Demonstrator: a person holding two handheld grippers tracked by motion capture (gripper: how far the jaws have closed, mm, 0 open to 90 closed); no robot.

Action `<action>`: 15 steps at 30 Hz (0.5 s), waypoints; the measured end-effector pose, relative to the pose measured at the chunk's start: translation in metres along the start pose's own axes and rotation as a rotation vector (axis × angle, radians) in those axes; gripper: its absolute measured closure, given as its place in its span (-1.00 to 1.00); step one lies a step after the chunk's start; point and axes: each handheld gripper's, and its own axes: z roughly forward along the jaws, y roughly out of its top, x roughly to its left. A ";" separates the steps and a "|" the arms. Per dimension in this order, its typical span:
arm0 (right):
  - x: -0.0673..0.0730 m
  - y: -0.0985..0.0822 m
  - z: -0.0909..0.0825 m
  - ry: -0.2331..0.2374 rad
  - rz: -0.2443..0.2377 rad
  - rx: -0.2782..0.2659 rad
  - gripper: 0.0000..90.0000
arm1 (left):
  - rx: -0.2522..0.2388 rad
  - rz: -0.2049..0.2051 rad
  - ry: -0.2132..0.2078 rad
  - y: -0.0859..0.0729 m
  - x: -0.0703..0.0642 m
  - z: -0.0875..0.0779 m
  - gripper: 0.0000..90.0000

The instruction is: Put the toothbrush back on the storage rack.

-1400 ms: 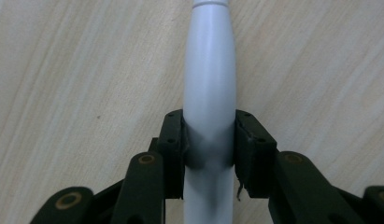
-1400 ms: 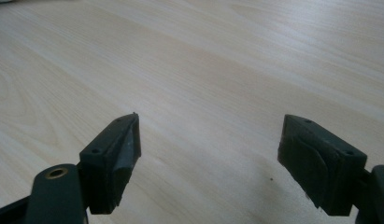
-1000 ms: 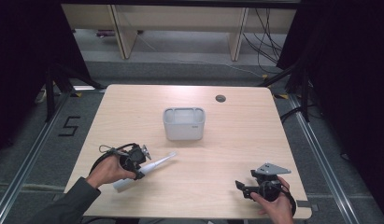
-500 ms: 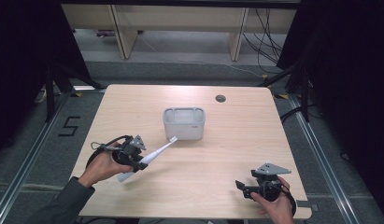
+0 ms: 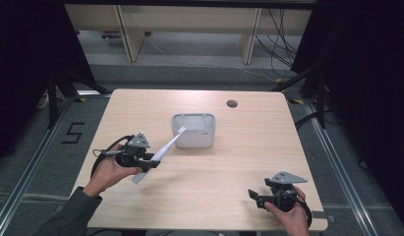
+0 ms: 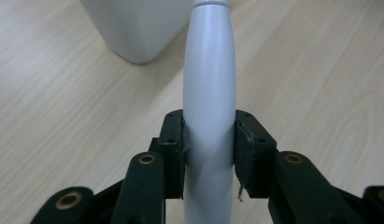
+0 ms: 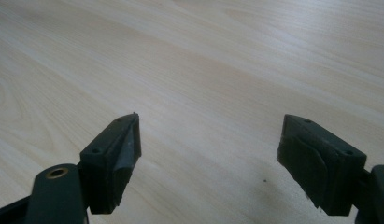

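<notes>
White tool (image 5: 162,153) now tip-up toward container (image 5: 193,130).

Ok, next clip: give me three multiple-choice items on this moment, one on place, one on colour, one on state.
1. Where does the white handled tool point?
A. at the grey tub
B. at the table hole
C. at the person

2. Tub colour?
A. black
B. light grey
C. red

3. Right gripper?
A. shut on a tool
B. open, holding nothing
C. shut, holding nothing

Key: 1 A, its tip sits at the tub's rim in the high view. 2 B, pale walls. 3 B, its fingers stand apart over bare wood.
</notes>
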 end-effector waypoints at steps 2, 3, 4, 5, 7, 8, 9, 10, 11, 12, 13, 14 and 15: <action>0.000 0.000 0.000 -0.001 0.004 0.002 -0.51 | -0.051 -0.011 0.008 0.004 0.000 0.000 0.47; 0.001 0.000 0.000 0.000 0.010 0.004 -0.51 | -0.065 -0.018 0.013 0.005 -0.001 0.000 0.47; 0.000 0.000 0.000 -0.011 -0.014 0.000 -0.51 | -0.065 -0.018 0.013 0.005 -0.001 0.000 0.47; 0.000 0.000 0.000 -0.011 -0.015 0.000 -0.51 | -0.082 -0.019 0.011 0.009 -0.002 0.002 0.47; 0.002 0.000 0.000 -0.003 0.012 0.004 -0.51 | -0.108 -0.031 0.008 0.013 -0.004 0.005 0.47; 0.000 0.000 -0.001 -0.014 -0.015 -0.001 -0.51 | -0.115 -0.025 0.002 0.016 -0.005 0.006 0.47; 0.000 0.000 0.000 -0.013 -0.012 -0.009 -0.51 | -0.128 -0.027 0.002 0.018 -0.006 0.007 0.47; 0.000 0.000 0.000 -0.013 -0.012 -0.009 -0.51 | -0.128 -0.027 0.002 0.018 -0.006 0.007 0.47; 0.000 0.000 0.000 -0.001 -0.003 -0.002 -0.51 | -0.161 -0.025 0.004 0.024 -0.009 0.007 0.47; 0.002 0.000 -0.001 -0.004 0.033 0.012 -0.51 | -0.171 -0.026 0.006 0.026 -0.010 0.007 0.47; 0.002 0.000 0.000 -0.001 0.027 0.007 -0.51 | -0.191 -0.032 0.007 0.028 -0.011 0.007 0.47; 0.001 0.000 0.000 0.000 0.012 -0.002 -0.51 | -0.207 -0.041 0.000 0.031 -0.011 0.007 0.47; 0.002 0.000 -0.001 0.000 0.030 0.007 -0.51 | -0.213 -0.040 -0.003 0.033 -0.011 0.007 0.47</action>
